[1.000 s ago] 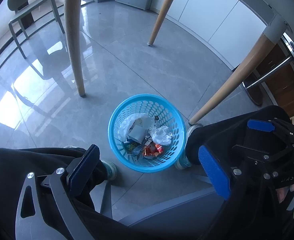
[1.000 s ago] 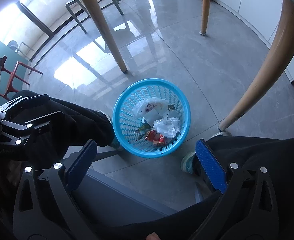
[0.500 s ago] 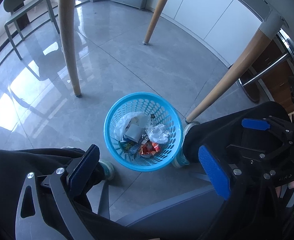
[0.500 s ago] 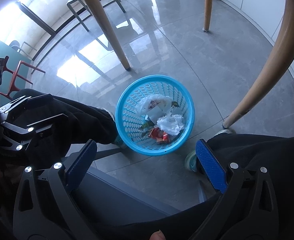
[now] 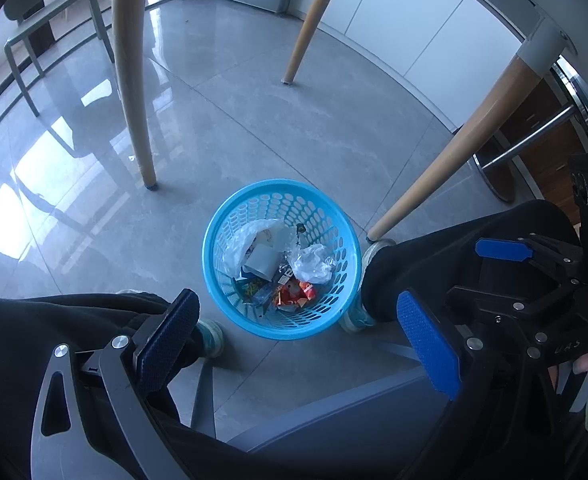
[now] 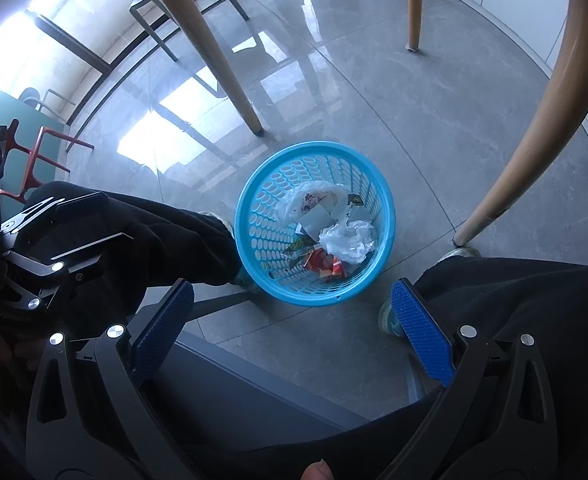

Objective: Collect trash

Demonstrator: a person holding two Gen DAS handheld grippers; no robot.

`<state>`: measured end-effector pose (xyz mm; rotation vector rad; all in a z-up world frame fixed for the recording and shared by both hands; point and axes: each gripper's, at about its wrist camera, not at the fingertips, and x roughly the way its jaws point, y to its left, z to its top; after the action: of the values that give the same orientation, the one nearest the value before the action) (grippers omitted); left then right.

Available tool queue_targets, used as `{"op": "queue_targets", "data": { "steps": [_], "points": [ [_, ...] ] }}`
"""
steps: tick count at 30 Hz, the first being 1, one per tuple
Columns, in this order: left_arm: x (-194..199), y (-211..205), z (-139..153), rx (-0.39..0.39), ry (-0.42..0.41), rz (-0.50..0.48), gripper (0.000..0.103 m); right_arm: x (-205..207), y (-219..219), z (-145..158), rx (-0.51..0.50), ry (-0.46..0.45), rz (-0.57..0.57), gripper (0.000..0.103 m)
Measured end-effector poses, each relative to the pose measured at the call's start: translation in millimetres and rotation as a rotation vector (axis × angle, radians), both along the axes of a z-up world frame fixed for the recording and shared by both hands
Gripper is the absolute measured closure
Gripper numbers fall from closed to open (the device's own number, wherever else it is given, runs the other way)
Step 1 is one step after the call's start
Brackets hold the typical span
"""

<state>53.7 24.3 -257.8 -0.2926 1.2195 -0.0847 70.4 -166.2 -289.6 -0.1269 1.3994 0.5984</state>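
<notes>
A blue perforated plastic basket (image 5: 230, 216) stands on the grey tiled floor between the person's feet; it also shows in the right wrist view (image 6: 386, 216). It holds trash: a white plastic bag (image 5: 312, 262), a pale paper cup (image 5: 260, 258) and red and orange wrappers (image 5: 294, 294). My left gripper (image 5: 298, 340) is open and empty, held above the basket's near side. My right gripper (image 6: 292, 322) is open and empty, above the floor just in front of the basket. The right gripper also appears in the left wrist view (image 5: 506, 276).
Wooden table legs (image 5: 132, 80) (image 5: 454, 156) stand around the basket. The person's black-trousered legs (image 6: 166, 236) and shoes (image 5: 212, 336) flank it. A grey chair base edge (image 5: 334, 412) lies below the grippers. A green chair (image 5: 54, 12) stands far left. White cabinets (image 5: 394, 20) line the back.
Both grippers have pulled slightly back and up from the basket, which now sits a little farther away in both views. Jaws stay open.
</notes>
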Motion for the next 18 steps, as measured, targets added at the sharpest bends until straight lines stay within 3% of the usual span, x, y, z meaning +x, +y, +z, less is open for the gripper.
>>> {"op": "queue_targets", "data": {
  "steps": [18],
  "points": [
    [0.6,2.8,-1.9,-0.008,0.006,0.003,0.006,0.1,1.2,-2.6,0.007,0.020,-0.011,0.009]
  ]
}}
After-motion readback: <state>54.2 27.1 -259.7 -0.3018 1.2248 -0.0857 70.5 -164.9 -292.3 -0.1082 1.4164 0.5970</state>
